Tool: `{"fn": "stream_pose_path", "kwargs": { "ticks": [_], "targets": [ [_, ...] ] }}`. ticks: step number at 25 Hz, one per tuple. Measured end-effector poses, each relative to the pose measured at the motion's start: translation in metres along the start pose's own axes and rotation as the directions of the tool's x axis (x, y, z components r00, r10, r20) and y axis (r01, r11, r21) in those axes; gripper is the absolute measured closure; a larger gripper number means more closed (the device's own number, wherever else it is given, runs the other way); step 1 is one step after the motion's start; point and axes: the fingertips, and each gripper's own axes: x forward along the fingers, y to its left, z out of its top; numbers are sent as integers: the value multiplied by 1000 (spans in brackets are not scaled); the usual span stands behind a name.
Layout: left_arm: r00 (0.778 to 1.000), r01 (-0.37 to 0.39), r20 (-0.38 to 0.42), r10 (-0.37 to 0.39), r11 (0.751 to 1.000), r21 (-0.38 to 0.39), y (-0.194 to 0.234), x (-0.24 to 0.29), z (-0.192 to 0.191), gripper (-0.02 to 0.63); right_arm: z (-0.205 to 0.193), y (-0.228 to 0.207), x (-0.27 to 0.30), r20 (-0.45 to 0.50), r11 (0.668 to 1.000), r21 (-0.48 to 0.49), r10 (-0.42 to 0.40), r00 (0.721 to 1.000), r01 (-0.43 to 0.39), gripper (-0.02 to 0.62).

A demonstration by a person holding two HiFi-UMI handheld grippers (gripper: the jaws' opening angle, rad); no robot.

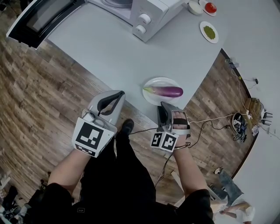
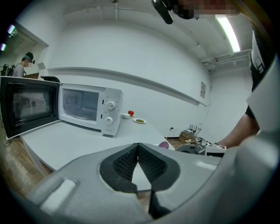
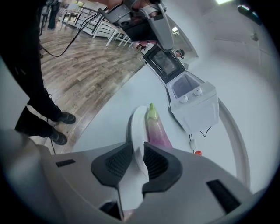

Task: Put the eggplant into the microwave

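A purple eggplant point(image 1: 168, 91) with a green stem lies on a white plate point(image 1: 154, 84) near the grey table's front edge. In the right gripper view the eggplant point(image 3: 157, 129) rests just beyond the jaws. My right gripper point(image 1: 165, 105) meets the plate's near rim point(image 3: 134, 127), which sits between its pads, jaws shut on it. Left of the plate, over the table's edge, my left gripper point(image 1: 117, 94) is shut on nothing point(image 2: 138, 146). The white microwave point(image 1: 148, 13) stands at the back with its door point(image 1: 39, 19) swung open to the left.
Behind the microwave's right side are a small plate of green food point(image 1: 209, 32), a dish with a red tomato point(image 1: 210, 7) and a white bowl point(image 1: 195, 7). Cables point(image 1: 210, 122) trail over the wood floor at right. The table point(image 1: 109, 52) ends just ahead of my feet.
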Motion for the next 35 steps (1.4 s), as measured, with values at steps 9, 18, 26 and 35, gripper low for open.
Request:
{"fn": "stream_pose_path", "kwargs": {
  "ticks": [9,18,26,35],
  "targets": [
    [1000,-12,-1,12,1000,0,4,-5,0,598,6,-1,9,-15,998,-69,-2,1000,1,543],
    [1000,-13,-4,13,1000,-3,4,-4,-1,598,5,-7,19,-35,998,-69,2,999,-5,555],
    [1000,-22,-7,22,1000,-4,7,-8,-3,598,6,-9,21,-52,982,-182,-52,997,42,560],
    [999,-36,-9,36,999,7,11,-10,-1,598,8,-13,19,-36,968,-216,-140,990,129,565]
  ]
}}
